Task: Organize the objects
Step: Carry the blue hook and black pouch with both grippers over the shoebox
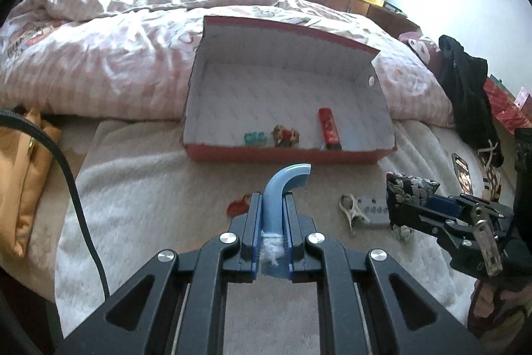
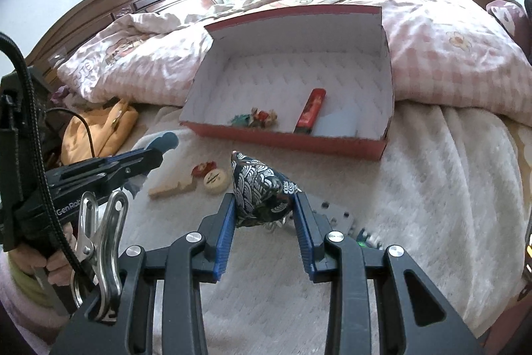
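Observation:
My left gripper [image 1: 272, 200] is shut on a curved light-blue plastic piece [image 1: 282, 188] and holds it above the blanket, short of the box. My right gripper [image 2: 266, 200] is shut on a dark patterned fabric pouch [image 2: 262, 192], also lifted; the pouch shows in the left wrist view [image 1: 410, 188]. The open red cardboard box [image 1: 286, 153] [image 2: 282, 138] lies ahead on the bed. It holds a red bar [image 1: 329, 128] [image 2: 311, 110], a teal trinket [image 1: 255, 138] and a small colourful figure [image 1: 286, 135].
On the blanket lie a red trinket [image 2: 202, 169], a round cream token [image 2: 215, 179], a wooden piece [image 2: 171, 188], a grey perforated plate [image 2: 335, 217] and a cream clip [image 1: 349, 208]. An orange bag [image 1: 23, 175] sits left. The pink quilt [image 1: 99, 62] is bunched behind the box. A phone [image 1: 463, 173] lies right.

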A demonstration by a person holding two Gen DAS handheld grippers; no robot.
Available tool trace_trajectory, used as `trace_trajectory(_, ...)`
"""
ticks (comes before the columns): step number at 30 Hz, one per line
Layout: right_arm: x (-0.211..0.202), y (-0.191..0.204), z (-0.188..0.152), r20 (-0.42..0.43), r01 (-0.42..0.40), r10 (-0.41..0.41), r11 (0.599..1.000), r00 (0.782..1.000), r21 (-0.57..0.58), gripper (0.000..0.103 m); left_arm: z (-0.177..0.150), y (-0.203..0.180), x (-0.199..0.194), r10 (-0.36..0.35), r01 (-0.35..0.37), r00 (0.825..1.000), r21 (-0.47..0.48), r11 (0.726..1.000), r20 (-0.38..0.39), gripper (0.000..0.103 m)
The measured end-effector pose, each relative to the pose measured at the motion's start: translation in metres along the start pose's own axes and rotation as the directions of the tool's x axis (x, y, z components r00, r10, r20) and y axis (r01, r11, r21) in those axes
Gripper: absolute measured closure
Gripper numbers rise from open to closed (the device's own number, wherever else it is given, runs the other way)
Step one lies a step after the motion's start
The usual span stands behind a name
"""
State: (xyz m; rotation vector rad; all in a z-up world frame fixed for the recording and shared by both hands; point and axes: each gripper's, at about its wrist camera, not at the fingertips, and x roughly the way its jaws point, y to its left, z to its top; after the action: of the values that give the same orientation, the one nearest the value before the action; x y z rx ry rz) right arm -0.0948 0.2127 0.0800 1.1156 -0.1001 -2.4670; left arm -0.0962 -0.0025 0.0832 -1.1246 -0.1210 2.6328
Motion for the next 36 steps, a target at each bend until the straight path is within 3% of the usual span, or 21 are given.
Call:
trace_trajectory(18, 0.025, -0.02, 0.048, 0.023, 0.053, -0.053, 0.999, 0.998, -0.001, 0.068, 0.05, -0.005, 0.046, 0.014, -0.014, 1.0, 0.038, 0.999, 0.006, 0.093)
trace_trajectory(36, 0.077, -0.046, 0.101, 0.019, 0.123, -0.123, 0.992, 0.992, 0.013, 0.068, 0.096, -0.001, 0.114, 0.1, -0.099, 0.995, 0.041, 0.994, -0.013, 0.093)
